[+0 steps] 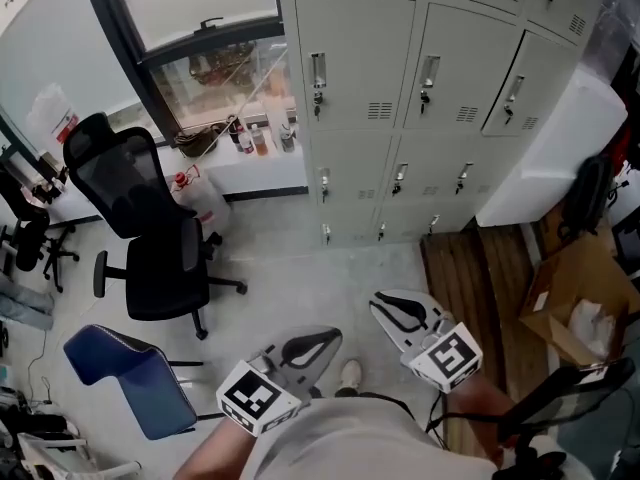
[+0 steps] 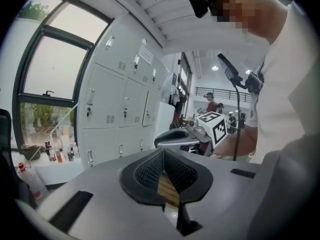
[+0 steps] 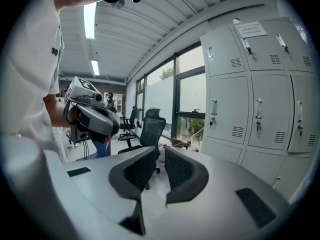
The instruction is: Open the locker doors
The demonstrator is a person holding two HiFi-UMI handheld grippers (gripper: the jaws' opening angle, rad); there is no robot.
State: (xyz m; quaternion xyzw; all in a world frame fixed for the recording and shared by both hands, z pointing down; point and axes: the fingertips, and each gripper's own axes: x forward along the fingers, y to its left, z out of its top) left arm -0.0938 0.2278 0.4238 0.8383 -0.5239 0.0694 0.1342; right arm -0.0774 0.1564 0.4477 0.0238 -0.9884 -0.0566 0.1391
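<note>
A bank of pale grey lockers (image 1: 400,98) stands ahead against the wall, each door with a handle and a key. Every door I can see looks closed. The same lockers appear at the left of the left gripper view (image 2: 115,104) and at the right of the right gripper view (image 3: 250,109). My left gripper (image 1: 300,353) is low by my body, well short of the lockers, its pads meeting at the tip (image 2: 163,153) with nothing between them. My right gripper (image 1: 405,313) is beside it, equally far back, with a narrow empty gap between its jaws (image 3: 161,153).
A black office chair (image 1: 150,228) stands to the left, with a blue seat (image 1: 130,373) nearer me. Bottles line the window sill (image 1: 255,138). To the right are a white panel (image 1: 550,158), wooden boards (image 1: 480,268) and an open cardboard box (image 1: 575,303).
</note>
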